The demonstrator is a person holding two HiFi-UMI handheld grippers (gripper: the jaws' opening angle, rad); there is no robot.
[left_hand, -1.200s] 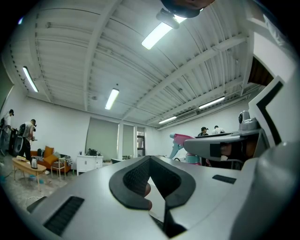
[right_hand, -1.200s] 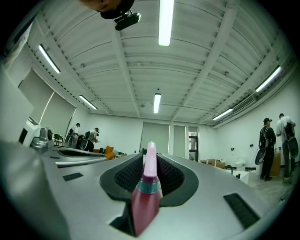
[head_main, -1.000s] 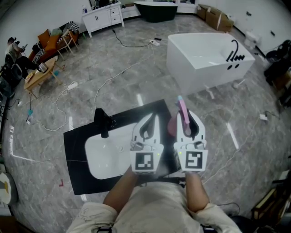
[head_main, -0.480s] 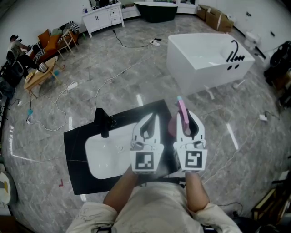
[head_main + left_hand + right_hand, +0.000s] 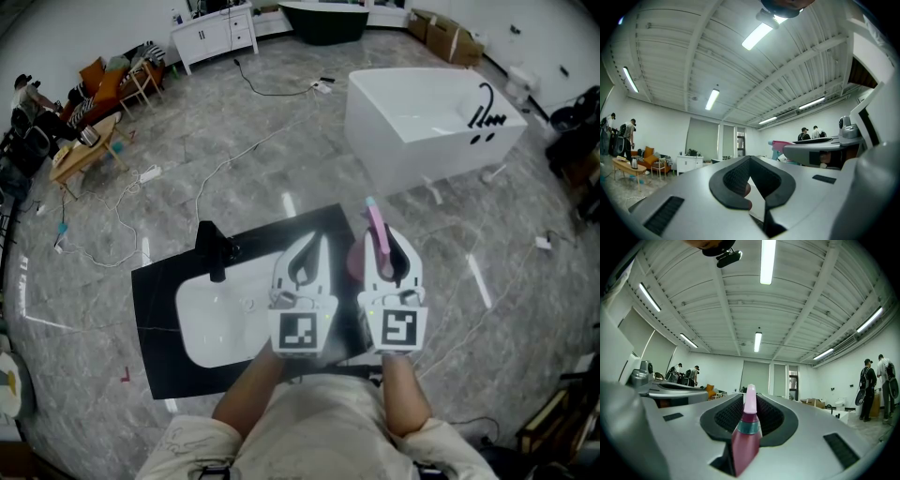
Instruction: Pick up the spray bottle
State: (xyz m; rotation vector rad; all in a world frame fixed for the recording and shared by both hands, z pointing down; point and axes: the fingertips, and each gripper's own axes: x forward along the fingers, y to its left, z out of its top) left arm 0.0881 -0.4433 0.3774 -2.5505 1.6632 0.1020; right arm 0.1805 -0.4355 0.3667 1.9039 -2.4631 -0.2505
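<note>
Centrally, the right gripper [image 5: 386,242] is clamped on the spray bottle [image 5: 378,230], whose neck stands between the two ribbed pads in the right gripper view. The left gripper [image 5: 314,246] sits just beside it, jaws drawn together at their tips with nothing pinched between them. Compared with the head view a second earlier, neither gripper nor bottle has shifted: same pose, same grip, both tools level and side by side. Judged from this, the pick-up is already made and the hold is steady. The bottle appears to hang clear of any surface, though its lower part is partly hidden by the gripper. Bottle: dark magenta body, teal collar band, pale pink tapered head pointing away from the person; a small teal tip shows at its far end in the head view. Below the grippers lies a black slab [image 5: 155,291] with an inset white basin [image 5: 211,323] and a black tap [image 5: 214,253]; beyond it a white bathtub [image 5: 412,122] stands well apart on the grey marbled floor [image 5: 234,141]
</note>
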